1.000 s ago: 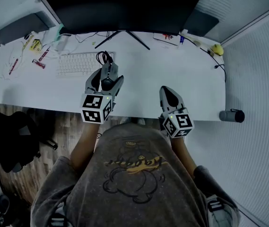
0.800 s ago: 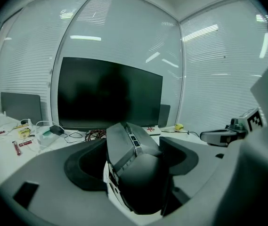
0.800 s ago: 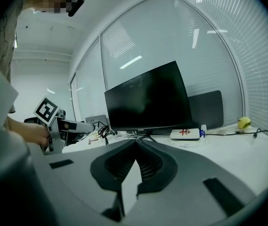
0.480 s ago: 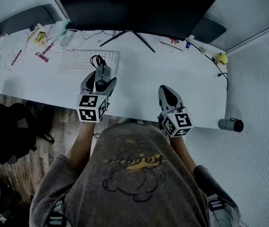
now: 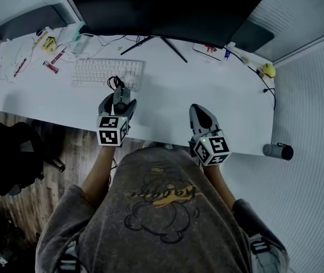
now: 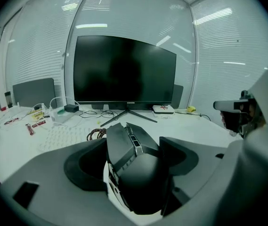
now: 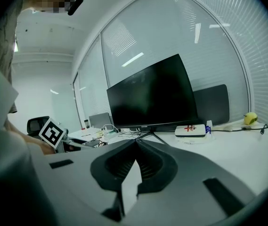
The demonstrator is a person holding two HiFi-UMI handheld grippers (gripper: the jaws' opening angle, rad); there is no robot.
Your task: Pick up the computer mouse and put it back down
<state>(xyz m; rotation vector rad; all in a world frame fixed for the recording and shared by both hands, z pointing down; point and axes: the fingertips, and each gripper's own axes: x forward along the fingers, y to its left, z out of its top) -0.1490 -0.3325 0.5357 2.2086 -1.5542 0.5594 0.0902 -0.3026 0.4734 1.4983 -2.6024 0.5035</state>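
A dark computer mouse (image 6: 136, 166) with a coiled cable (image 5: 115, 82) is clamped between the jaws of my left gripper (image 5: 118, 99), which is shut on it near the front edge of the white desk (image 5: 162, 90). In the left gripper view the mouse fills the gap between the two jaws and sits tilted, its nose toward the monitor (image 6: 123, 70). My right gripper (image 5: 200, 115) is shut with nothing in it, jaw tips touching, at the desk's front edge to the right. In the right gripper view its jaws (image 7: 136, 142) point at the monitor.
A white keyboard (image 5: 106, 72) lies just beyond the left gripper. The monitor stand (image 5: 153, 43) is at the back centre. Small items and cables (image 5: 48, 50) clutter the back left. A white box (image 5: 208, 51) and a yellow object (image 5: 268, 70) lie at the back right. A black chair (image 5: 8, 152) stands to the left.
My left gripper has drawn back toward the desk's front edge with the mouse in it, and its jaws have narrowed. The right gripper has stayed put.
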